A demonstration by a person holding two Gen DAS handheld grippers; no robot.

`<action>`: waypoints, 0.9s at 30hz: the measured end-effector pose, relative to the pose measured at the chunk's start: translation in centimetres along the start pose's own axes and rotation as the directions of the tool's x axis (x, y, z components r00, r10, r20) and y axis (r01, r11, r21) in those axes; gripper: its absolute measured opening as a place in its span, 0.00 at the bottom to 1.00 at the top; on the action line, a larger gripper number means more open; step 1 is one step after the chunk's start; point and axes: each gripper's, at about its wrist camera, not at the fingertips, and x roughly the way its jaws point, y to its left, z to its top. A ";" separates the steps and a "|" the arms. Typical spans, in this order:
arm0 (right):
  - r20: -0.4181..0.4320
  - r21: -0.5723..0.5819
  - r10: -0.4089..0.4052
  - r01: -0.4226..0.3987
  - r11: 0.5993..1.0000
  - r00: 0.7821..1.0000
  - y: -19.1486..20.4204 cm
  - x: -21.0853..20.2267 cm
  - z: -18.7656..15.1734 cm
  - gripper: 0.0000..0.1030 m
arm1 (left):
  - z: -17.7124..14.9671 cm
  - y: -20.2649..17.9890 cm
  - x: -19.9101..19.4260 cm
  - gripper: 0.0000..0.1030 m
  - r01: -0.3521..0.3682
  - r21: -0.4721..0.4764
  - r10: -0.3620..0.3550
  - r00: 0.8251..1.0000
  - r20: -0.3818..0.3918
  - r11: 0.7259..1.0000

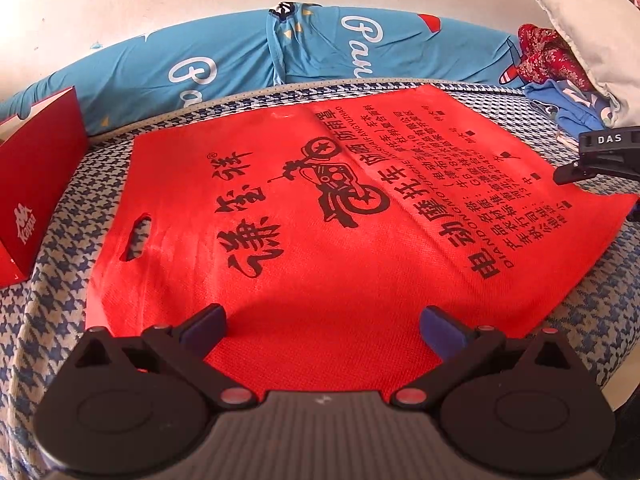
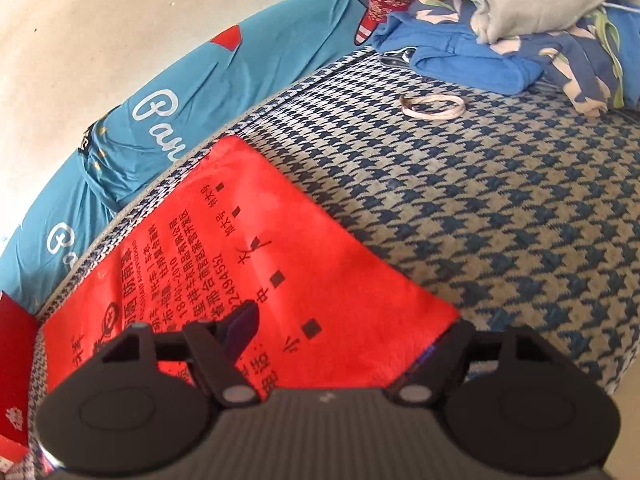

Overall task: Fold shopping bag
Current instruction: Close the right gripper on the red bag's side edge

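Left wrist view: red shopping bag (image 1: 320, 216) lies flat, unfolded, on the houndstooth cover (image 1: 60, 280).
Left gripper (image 1: 323, 322) sits released over the near edge, nothing pinched. Right gripper (image 2: 352, 332) straddles the bag's right edge with jaws apart, not yet clamped. Judgement: seat both pads fully on the edges before closing, then lift evenly so the fold line stays straight, clear of the red box (image 1: 36, 184).
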 end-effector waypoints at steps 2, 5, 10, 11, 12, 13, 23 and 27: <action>0.010 -0.034 -0.012 0.012 0.999 1.000 0.5 0.4 0.0 0.73 | 0.0 -0.1 0.0 1.00 -0.001 0.002 0.001 1.000 0.002 1.000; 0.020 -0.055 -0.010 0.011 0.998 1.000 0.8 0.6 0.0 0.59 | 0.0 -0.1 0.0 1.00 -0.002 0.006 0.002 1.000 0.004 1.000; 0.020 -0.017 0.023 -0.022 1.000 1.000 0.2 0.5 -0.1 0.30 | 0.0 -0.4 0.0 1.00 -0.005 0.002 0.005 1.000 0.004 1.000; 0.020 -0.006 0.025 -0.025 1.000 0.999 0.1 0.4 -0.2 0.23 | 0.0 -0.4 0.0 1.00 -0.005 0.002 0.005 1.000 0.005 1.000; 0.019 0.008 0.031 -0.031 0.999 0.999 -0.1 0.4 -0.2 0.16 | 0.0 -0.4 0.0 1.00 -0.005 0.001 0.005 1.000 0.005 1.000; 0.017 0.015 0.036 -0.036 0.999 0.999 -0.1 0.3 -0.3 0.14 | 0.0 -0.4 0.0 1.00 -0.005 0.001 0.005 1.000 0.006 1.000; 0.052 -0.071 0.099 -0.095 0.993 0.994 1.4 -1.0 -0.6 0.06 | -0.1 -0.4 0.1 1.00 -0.006 0.001 0.006 1.000 0.011 1.000; 0.069 -0.098 0.068 -0.061 0.993 0.995 1.4 -0.8 -0.8 0.06 | -0.1 -0.5 0.1 1.00 -0.006 0.001 0.006 1.000 0.013 1.000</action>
